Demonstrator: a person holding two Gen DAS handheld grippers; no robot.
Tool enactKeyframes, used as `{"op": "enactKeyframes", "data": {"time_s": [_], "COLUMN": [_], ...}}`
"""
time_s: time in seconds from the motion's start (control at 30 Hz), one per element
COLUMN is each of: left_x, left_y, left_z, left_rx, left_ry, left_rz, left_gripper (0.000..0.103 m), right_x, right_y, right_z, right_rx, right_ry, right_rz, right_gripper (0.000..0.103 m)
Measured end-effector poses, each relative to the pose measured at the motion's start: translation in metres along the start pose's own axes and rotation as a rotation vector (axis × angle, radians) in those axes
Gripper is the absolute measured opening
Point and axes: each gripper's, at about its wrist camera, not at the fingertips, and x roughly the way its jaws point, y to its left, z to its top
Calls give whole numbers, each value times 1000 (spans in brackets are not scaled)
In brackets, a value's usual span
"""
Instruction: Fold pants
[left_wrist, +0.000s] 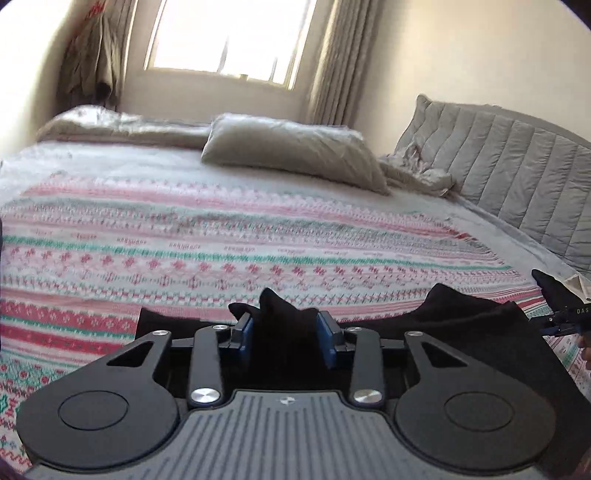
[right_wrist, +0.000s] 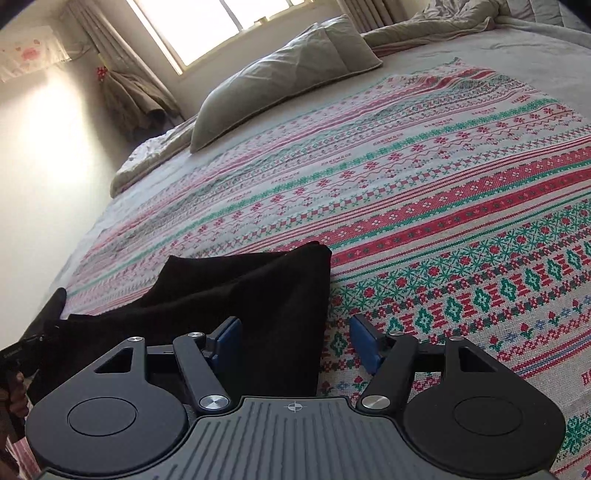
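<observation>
Black pants (left_wrist: 461, 306) lie in a folded heap on the patterned bedspread (left_wrist: 221, 240), close in front of both grippers. My left gripper (left_wrist: 285, 325) is shut on a bunched ridge of the black cloth, which fills the gap between its blue pads (left_wrist: 243, 332). In the right wrist view the pants (right_wrist: 240, 280) reach in between the fingers of my right gripper (right_wrist: 295, 332), which stands open. Its left pad (right_wrist: 229, 339) is against the cloth; bare bedspread shows between the cloth's edge and the right pad. The left gripper (right_wrist: 22, 350) appears at that view's left edge.
A grey pillow (left_wrist: 295, 151) and crumpled bedding lie at the far side of the bed. A quilted grey headboard (left_wrist: 517, 177) runs along the right. Behind are a bright window (left_wrist: 229, 37) with curtains (left_wrist: 332, 66), and a pale wall (right_wrist: 44, 147).
</observation>
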Motion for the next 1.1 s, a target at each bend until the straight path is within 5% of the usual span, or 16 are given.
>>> {"op": "enactKeyframes", "data": {"time_s": [0.13,0.2,0.33,0.5,0.63,0.9,1.1], "left_x": [-5,-2,-11,-26,-35,-32,-10], "left_y": [-15,-12,-2,-1,-30,-136,-182], "left_z": [4,6,7,7,7,-22,-42], "left_rx": [93,97,47,24,13,191,234], "left_ry": [-96,-54,31,16,18,65,137], "left_rz": [81,159,190,296,219,-31,-168], "left_gripper": [42,43,51,59,74,89,90], "right_x": [-1,-1,-1,-1,0,-17,-30], "right_y": [1,1,2,2,3,-6,-7], "right_z": [-1,-1,-1,-1,0,-6,-25], "right_rx": [-8,-9,-13,-18,-21,86,73], "right_ry": [-1,-1,2,4,19,153,253], "right_rz": [-1,-2,-2,-1,13,124,147], "right_gripper": [66,66,66,66,66,66,39]}}
